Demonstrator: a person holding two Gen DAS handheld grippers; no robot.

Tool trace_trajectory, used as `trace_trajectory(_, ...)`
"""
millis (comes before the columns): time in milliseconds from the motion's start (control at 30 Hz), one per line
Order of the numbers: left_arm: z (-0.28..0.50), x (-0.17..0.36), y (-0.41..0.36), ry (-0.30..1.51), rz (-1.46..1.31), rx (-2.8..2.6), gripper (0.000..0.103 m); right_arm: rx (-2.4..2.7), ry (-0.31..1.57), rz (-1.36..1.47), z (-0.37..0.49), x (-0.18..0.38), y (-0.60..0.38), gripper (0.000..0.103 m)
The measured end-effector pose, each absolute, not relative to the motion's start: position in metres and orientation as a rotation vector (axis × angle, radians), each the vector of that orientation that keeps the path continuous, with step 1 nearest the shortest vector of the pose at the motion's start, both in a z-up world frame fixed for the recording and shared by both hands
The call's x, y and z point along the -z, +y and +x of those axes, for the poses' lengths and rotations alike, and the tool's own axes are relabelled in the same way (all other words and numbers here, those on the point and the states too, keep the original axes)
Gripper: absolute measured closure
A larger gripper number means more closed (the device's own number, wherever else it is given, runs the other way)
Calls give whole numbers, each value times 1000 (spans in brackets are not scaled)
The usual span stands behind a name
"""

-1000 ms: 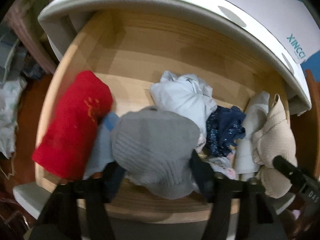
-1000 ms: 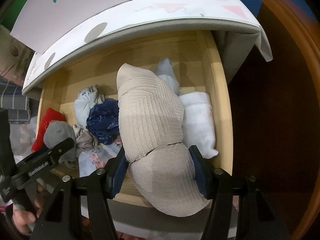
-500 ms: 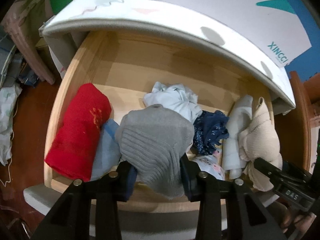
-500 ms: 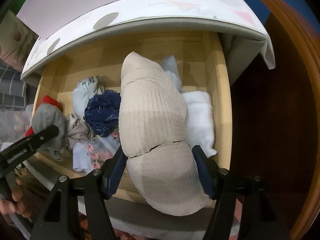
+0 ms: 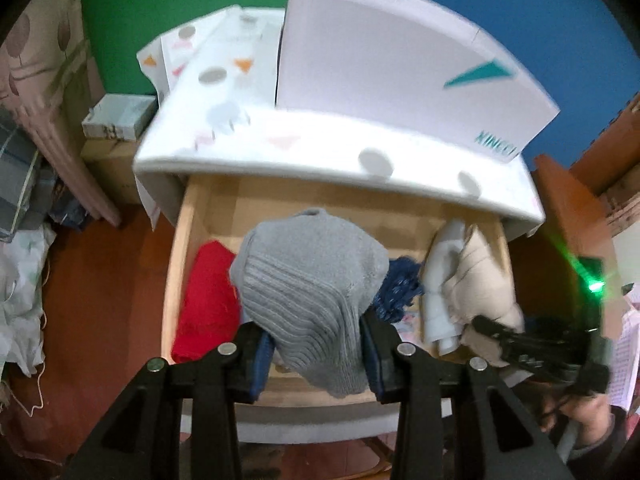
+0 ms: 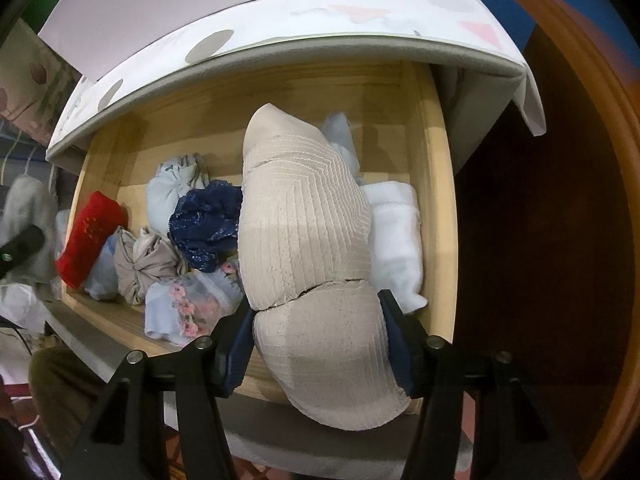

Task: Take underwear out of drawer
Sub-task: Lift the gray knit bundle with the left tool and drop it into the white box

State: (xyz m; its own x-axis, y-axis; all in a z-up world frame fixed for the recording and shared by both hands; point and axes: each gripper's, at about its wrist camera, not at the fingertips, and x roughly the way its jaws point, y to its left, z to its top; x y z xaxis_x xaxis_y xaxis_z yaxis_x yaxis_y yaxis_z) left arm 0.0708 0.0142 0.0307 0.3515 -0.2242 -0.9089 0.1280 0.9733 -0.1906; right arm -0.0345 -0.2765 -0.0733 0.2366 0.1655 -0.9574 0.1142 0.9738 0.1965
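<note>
left hand-held gripper clamps grey ribbed knit garment | right hand-held gripper, jaws just closing, grips beige textured underwear | white box reads, seemingly, "XINCCI"

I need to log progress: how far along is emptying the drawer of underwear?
Nothing looks out yet. Left gripper pinches a grey piece; right gripper, jaws just closing, grips a beige piece. Red, navy and floral pieces remain in the drawer.

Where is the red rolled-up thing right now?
The red roll lies at the left end of the open wooden drawer in the right wrist view, against the left wall, beside a pale blue piece.
</note>
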Motion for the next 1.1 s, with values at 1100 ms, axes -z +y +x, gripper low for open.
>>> trace_trajectory(1100,264,-123,-62,1018,107,272,65,-21,1326,248,-35,73,-272,48)
